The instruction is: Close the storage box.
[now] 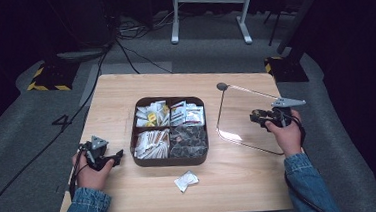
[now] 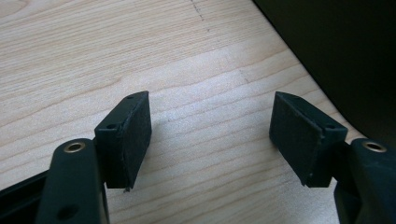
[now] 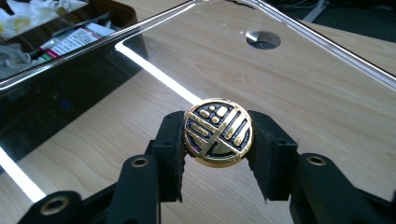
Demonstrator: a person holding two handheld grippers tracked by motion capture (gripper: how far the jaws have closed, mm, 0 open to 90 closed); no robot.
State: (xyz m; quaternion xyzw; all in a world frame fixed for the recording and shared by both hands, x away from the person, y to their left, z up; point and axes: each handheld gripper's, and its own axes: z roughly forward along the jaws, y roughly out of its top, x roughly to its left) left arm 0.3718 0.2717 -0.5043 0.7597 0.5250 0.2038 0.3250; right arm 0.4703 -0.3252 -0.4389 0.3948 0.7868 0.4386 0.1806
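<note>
Knob (image 3: 218, 132) of the clear lid (image 3: 299, 79) sits clenched between my right gripper's (image 3: 217, 140) jaws, near the table's right edge. The tray (image 1: 170, 160) it covers lies toward the middle; my left gripper (image 2: 210, 135) rests released.

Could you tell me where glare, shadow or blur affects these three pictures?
High view: the room around the table is nearly black, and the clear lid catches a bright streak. Right gripper view: white glare bands cross the lid; the gold knob in the right claw is sharp. Left gripper view: the left claw casts soft shadows on the wood.
</note>
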